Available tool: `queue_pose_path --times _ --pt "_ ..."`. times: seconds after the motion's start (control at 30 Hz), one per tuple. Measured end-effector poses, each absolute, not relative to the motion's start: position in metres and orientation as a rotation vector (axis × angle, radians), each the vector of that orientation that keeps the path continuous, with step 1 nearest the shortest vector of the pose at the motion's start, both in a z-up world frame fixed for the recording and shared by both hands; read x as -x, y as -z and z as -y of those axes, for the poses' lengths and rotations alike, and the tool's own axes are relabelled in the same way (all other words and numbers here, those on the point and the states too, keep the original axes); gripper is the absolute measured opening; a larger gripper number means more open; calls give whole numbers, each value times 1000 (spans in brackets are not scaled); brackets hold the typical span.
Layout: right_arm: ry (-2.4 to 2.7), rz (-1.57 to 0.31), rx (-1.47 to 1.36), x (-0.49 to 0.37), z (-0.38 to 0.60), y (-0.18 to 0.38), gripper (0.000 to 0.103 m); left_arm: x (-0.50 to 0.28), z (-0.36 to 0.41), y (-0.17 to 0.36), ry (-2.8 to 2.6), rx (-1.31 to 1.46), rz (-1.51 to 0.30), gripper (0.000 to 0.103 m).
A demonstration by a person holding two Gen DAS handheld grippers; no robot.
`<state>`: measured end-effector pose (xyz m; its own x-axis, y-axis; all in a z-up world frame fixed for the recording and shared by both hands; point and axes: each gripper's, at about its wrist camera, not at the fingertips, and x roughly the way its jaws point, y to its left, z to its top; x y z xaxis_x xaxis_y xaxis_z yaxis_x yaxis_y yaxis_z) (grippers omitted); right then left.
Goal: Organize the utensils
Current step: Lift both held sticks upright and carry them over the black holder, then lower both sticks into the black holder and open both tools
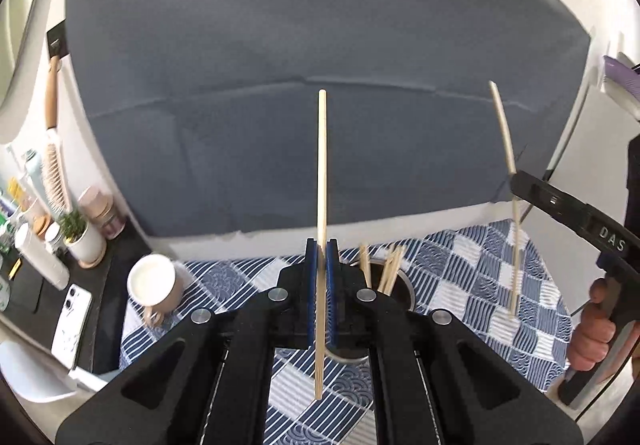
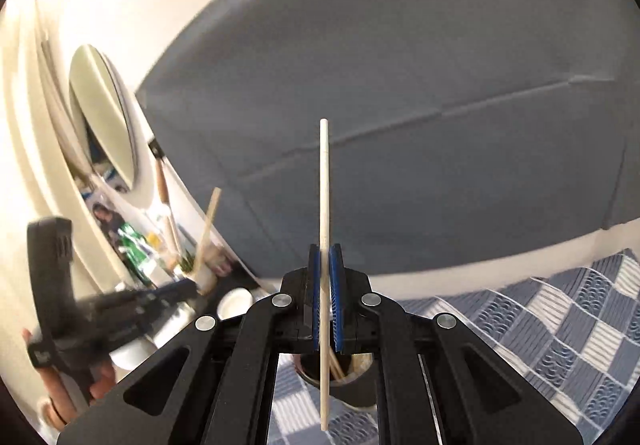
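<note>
In the left wrist view my left gripper (image 1: 321, 247) is shut on a wooden chopstick (image 1: 322, 165) that stands upright between the blue pads. Just behind it, on the blue patterned cloth (image 1: 480, 285), a dark cup (image 1: 402, 291) holds several more chopsticks (image 1: 390, 271). At the right, my right gripper (image 1: 516, 183) grips a second chopstick (image 1: 502, 121) above the cloth. In the right wrist view that gripper (image 2: 325, 251) is shut on its pale chopstick (image 2: 324, 185), with the dark cup (image 2: 356, 381) below. My left gripper (image 2: 180, 291) shows blurred at the left with its chopstick (image 2: 208, 225).
A beige mug (image 1: 154, 285) lies tipped at the cloth's left edge. Beyond it a dark side surface carries a potted plant (image 1: 80, 235), a white phone (image 1: 72, 319) and bottles (image 1: 38, 257). A grey backdrop (image 1: 320, 65) stands behind the table. A hand (image 1: 592, 329) holds the right gripper.
</note>
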<state>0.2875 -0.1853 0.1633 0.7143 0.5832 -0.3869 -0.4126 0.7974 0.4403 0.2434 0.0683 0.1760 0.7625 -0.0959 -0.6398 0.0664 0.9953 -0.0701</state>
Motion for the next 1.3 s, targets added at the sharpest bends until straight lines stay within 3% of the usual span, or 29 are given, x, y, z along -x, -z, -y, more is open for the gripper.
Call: queue_pose_path --times 0.5,0.77,1.3 --pt "-626 -388 -334 -303 156 -177 5 -270 -61 -164 276 157 -561 5" --pt "-628 -314 -335 -303 150 -127 5 -270 -61 -124 297 143 -397 5" --pt "-618 -314 -236 -320 126 -30 5 -274 -68 -39 384 291 -361 5"
